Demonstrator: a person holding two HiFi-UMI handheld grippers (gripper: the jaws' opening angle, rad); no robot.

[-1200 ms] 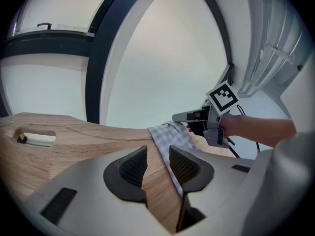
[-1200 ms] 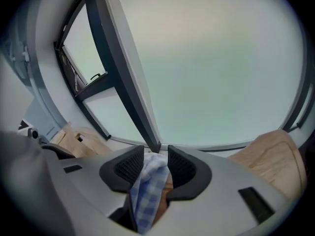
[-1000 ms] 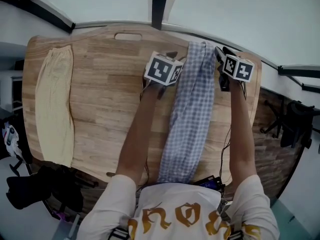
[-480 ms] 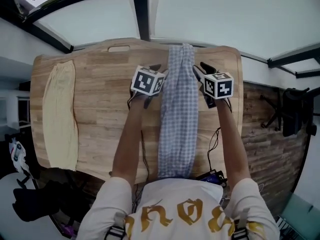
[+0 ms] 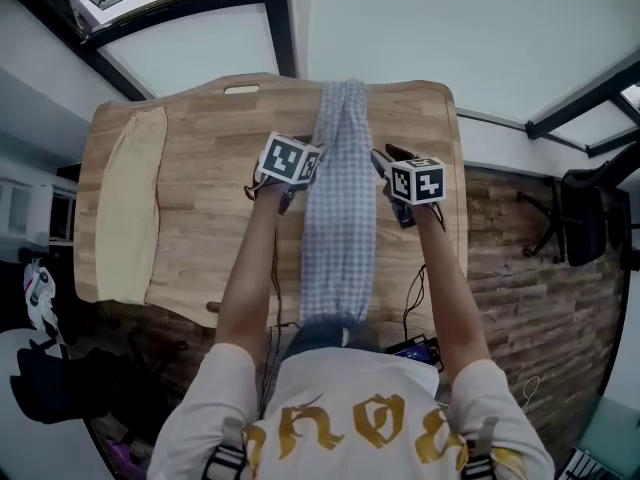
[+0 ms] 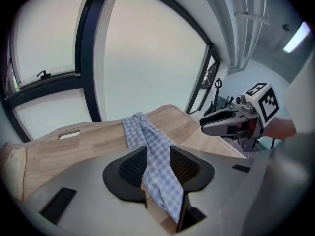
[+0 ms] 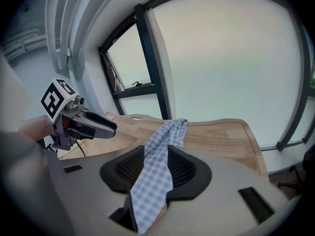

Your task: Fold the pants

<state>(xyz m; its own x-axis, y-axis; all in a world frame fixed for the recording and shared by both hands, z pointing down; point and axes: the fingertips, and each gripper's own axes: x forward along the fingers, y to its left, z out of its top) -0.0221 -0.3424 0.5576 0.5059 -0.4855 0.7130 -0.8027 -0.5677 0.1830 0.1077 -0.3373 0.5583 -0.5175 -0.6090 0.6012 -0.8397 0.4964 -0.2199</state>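
Pants (image 5: 340, 218) lie lengthwise, tabletop (image 5: 200, 218) far edge to near edge, overhanging. Left tool (image 6: 158, 166), right tool (image 7: 156, 168) each pinching cloth edge, drawn back from far end to mid-length. Likely straightening before fold.

Wide lane left of centre, narrow one at the right edge

The tabletop (image 5: 210, 168) lies bare between the yellow cloth (image 5: 128, 208) along its left edge and the checked pants (image 5: 340, 208), a long near-to-far strip right of centre. The left tongs (image 6: 158, 168) and right tongs (image 7: 156, 168) flank that strip, each clamped on its cloth, blocking passage across the middle. Right of the pants only a slim band of wood remains, crossed at the near end by a black cable (image 5: 408, 303).
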